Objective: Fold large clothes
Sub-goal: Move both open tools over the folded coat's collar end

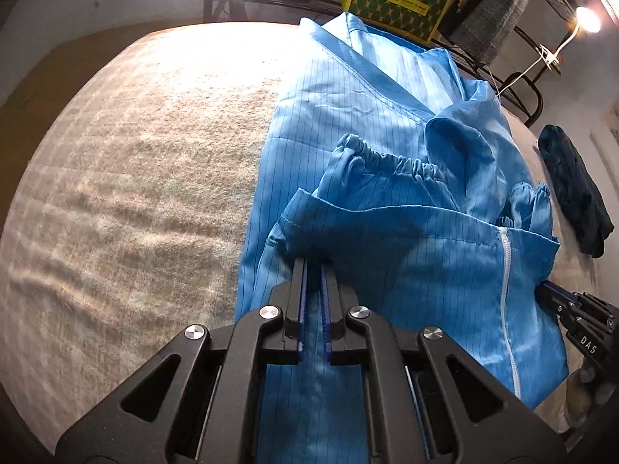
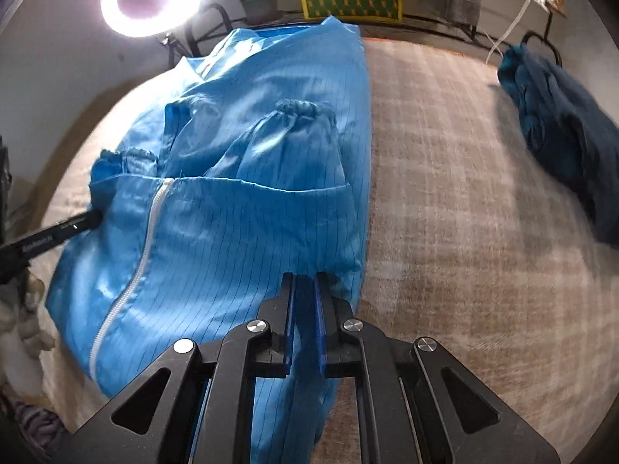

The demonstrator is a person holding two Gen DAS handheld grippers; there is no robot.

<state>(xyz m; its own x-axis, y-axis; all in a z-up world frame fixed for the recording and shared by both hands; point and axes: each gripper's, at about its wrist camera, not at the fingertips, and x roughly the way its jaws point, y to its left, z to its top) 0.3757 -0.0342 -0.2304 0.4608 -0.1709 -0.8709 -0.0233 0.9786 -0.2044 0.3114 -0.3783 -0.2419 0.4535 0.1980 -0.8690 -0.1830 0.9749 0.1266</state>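
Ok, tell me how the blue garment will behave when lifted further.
The blue garment looks thin and creased, so probably floppy and light. Its sheen suggests slippery fabric. The loose sleeve cuff on top may slide off.

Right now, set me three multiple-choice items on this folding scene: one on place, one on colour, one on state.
1. Where is the dark teal bundled cloth relative to the light blue pinstriped zip-front garment?
A. on top of it
B. apart, on the beige fuzzy blanket
C. under it

2. What colour is the garment's zipper?
A. white
B. black
C. red

3. What state is the left gripper in?
A. wide open
B. shut on the garment
C. shut on nothing

Key: 1 B, blanket shows between them; 2 A, a white strip runs down the front; 3 B, blue fabric sits pinched between its pads.
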